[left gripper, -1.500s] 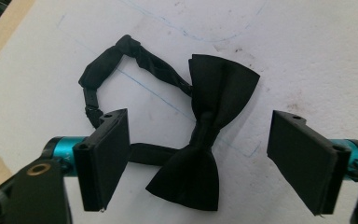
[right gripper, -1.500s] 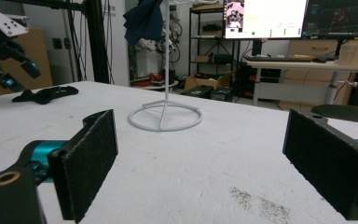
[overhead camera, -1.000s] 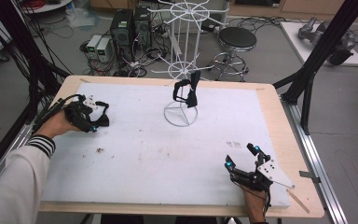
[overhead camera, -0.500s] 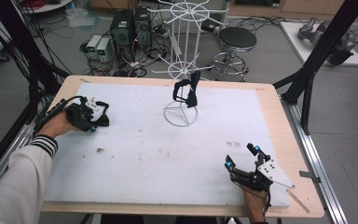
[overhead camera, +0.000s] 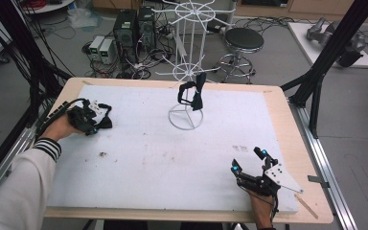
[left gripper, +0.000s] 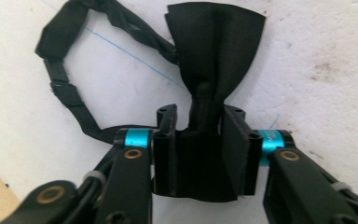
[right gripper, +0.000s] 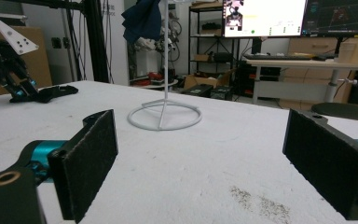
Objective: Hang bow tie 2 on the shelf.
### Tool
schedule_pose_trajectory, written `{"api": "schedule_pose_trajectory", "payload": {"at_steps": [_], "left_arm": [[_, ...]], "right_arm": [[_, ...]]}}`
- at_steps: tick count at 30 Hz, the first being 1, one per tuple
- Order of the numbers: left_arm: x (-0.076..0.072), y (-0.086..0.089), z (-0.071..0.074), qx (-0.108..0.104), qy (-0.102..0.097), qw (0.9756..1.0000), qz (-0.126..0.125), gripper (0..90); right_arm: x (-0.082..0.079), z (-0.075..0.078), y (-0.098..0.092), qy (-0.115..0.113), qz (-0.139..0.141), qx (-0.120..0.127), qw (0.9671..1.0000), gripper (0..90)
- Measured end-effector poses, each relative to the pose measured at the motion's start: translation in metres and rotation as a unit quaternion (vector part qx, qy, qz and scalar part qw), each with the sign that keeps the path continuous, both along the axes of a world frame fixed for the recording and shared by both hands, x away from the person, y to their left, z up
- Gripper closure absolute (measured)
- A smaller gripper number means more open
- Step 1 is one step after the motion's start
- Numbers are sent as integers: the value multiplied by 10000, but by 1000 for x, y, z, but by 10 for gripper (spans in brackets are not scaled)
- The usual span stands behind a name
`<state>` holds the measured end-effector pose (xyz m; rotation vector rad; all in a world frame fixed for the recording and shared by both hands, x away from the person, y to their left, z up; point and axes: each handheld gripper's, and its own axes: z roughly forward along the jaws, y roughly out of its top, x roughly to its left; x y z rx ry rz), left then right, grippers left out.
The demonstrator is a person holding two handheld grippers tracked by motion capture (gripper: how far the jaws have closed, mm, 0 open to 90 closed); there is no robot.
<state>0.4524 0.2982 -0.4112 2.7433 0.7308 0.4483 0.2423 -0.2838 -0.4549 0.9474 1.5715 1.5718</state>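
- Squeezing the middle knot of a black bow tie (left gripper: 213, 56), the left gripper (left gripper: 199, 144) has its two jaws closed tight on it, one on each side.
- One wing of this bow tie fans out past the jaw tips, and its thin strap (left gripper: 70, 74) loops away to one side, lying on the white table top (left gripper: 326, 60).
- From the high view, the left gripper (overhead camera: 87, 120) sits low at the far left part of the table, with the person's hand wrapped around it.
- A white wire stand (overhead camera: 186, 117) is on the table, well away from the left gripper, toward the middle.
- A second bow tie (overhead camera: 192, 93) hangs on that stand.
- The right gripper (overhead camera: 249, 163) rests near the close right corner of the table, held by the other hand.
- Its jaws are wide apart with nothing between them, and its pads (right gripper: 91, 158) are bare.
- Straight ahead of the right gripper, the ring foot of the stand (right gripper: 164, 115) rests on the table.
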Motion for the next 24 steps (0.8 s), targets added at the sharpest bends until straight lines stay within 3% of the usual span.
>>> {"api": "schedule_pose_trajectory", "payload": {"at_steps": [3,6,10,12,13,24], "left_arm": [[-2,-2,-2,-156,23,9998,104,735],[0,-1,1,61,102,9999,29,751],[-3,-5,-2,-109,13,9996,268,752],[-3,-5,2,112,44,9998,181,753],[-4,-6,2,7,-13,9996,268,753],[-18,-5,27,-335,-365,9976,482,754]], "right_arm": [[0,0,0,-2,-3,-5,10000,95],[0,0,0,-1,-4,2,10000,95],[0,0,0,-5,-7,-8,10000,95],[-1,0,0,6,-24,7,10000,95],[-1,0,0,-4,-33,4,10000,95],[-1,0,0,-31,-21,-22,10000,95]]}}
